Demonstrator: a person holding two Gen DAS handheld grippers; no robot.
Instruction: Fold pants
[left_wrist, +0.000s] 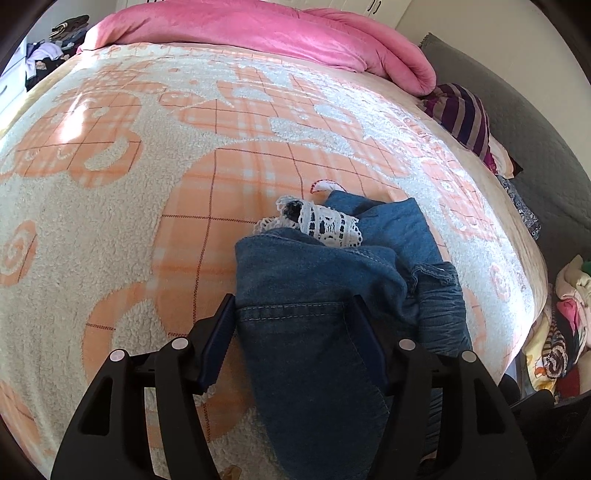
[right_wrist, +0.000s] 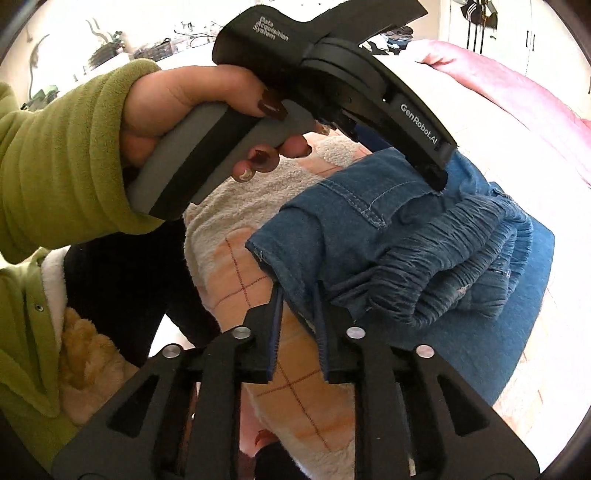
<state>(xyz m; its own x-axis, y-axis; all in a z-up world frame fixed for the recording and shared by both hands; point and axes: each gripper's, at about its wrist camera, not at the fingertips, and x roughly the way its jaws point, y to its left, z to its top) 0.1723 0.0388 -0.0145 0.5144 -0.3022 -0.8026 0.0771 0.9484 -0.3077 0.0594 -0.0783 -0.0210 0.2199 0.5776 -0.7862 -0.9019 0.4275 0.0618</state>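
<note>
Denim pants (left_wrist: 314, 280) bunched on the bed blanket (left_wrist: 110, 229), directly ahead between spread jaws of left hand-held gripper (left_wrist: 291, 332); right hand-held gripper (right_wrist: 297, 295) pinching their near edge.

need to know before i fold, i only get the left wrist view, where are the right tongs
Observer: The right tongs are nearly closed on a hem edge of the pants.
Operator: whats under them
Observer: The orange-checked blanket shows through the gap below the grip.
Operator: and my left tongs from outside
Observer: A hand in a green sleeve holds the left tongs, tips down on the denim beside a stitched seam.
</note>
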